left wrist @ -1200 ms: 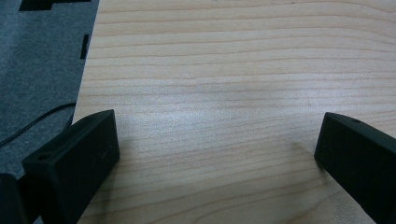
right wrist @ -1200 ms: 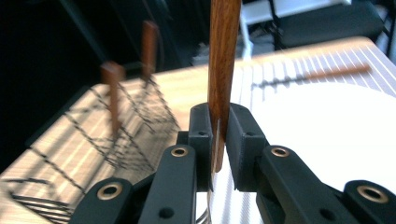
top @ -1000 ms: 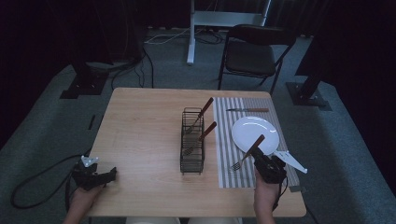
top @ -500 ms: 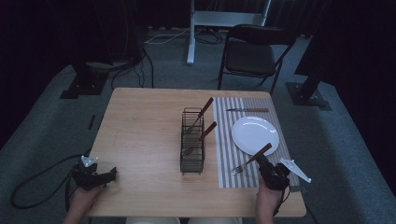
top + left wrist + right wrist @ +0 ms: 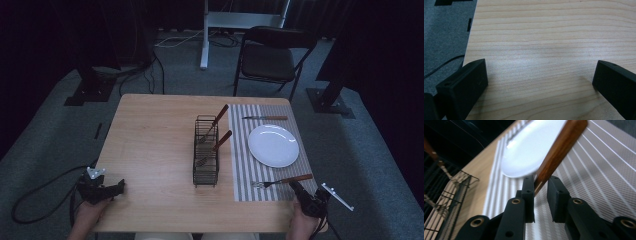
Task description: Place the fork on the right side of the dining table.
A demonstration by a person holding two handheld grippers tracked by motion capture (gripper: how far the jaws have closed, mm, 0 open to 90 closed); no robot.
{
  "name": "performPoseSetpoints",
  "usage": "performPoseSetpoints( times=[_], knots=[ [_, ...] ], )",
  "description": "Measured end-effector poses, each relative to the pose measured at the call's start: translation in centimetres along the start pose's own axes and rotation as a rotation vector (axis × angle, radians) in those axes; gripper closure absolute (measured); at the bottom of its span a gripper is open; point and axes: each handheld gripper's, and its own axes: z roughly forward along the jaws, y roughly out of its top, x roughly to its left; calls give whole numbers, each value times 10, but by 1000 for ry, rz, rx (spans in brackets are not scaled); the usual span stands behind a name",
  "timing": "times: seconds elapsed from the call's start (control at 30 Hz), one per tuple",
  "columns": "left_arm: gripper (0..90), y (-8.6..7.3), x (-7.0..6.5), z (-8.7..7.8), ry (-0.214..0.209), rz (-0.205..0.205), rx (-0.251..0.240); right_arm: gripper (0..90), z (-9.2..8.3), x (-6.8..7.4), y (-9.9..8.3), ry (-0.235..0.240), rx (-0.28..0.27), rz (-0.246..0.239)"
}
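Observation:
A fork with a wooden handle (image 5: pixel 282 180) lies on the striped placemat (image 5: pixel 241 167) near the table's front edge, just in front of the white plate (image 5: pixel 273 145). My right gripper (image 5: pixel 296 186) sits at the handle. In the right gripper view the handle (image 5: pixel 559 150) runs down between the jaws of my right gripper (image 5: pixel 541 187), which are slightly parted. The wood rests against one jaw, with a gap to the other. My left gripper (image 5: pixel 120 186) hovers open over bare wood at the front left corner, its jaws wide apart around nothing (image 5: pixel 539 75).
A black wire caddy (image 5: pixel 206 155) with several wooden-handled utensils stands mid-table, left of the mat. A knife (image 5: pixel 265 118) lies at the mat's far edge. A chair (image 5: pixel 272 55) stands behind the table (image 5: pixel 150 135). The caddy (image 5: pixel 456 195) and plate (image 5: pixel 524 152) show beyond the right jaws.
My right gripper brought the fork down from above the plate's near edge and toward the front, and the fork now lies flat on the mat. The left gripper stayed put.

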Motion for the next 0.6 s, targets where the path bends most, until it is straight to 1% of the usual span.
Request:
performPoseSetpoints(
  times=[0.07,0.1,0.13,0.17,0.2,0.23,0.3,0.37,0.43,0.47,0.5,0.53,0.57,0.6],
  knots=[
    [3,0,0,0,0,0,0,753,3,-11,1,-15,28,29],
    [3,0,0,0,0,0,0,753,3,-11,1,-15,28,29],
    [3,0,0,0,0,0,0,751,6,-21,0,-21,54,60],
    [3,0,0,0,0,0,0,751,6,-21,0,-21,54,60],
    [3,0,0,0,0,0,0,754,8,-30,-1,-29,70,93],
    [3,0,0,0,0,0,0,754,8,-30,-1,-29,70,93],
    [3,0,0,0,0,0,-1,753,8,-35,-1,-33,72,113],
    [2,0,0,0,0,-1,-1,719,10,-37,0,-38,87,125],
    [3,0,0,0,0,-1,-1,704,10,-37,0,-43,94,120],
    [3,0,0,0,0,-1,-1,620,12,-34,1,-50,110,84],
    [3,0,0,0,0,-1,-1,620,12,-34,1,-50,110,84],
    [3,0,0,0,0,-1,-1,515,12,-30,1,-65,112,32],
    [3,0,0,0,0,-1,-1,476,11,-27,1,-78,114,-6],
    [3,0,0,0,0,-1,-1,476,11,-27,1,-78,114,-6]
  ],
)
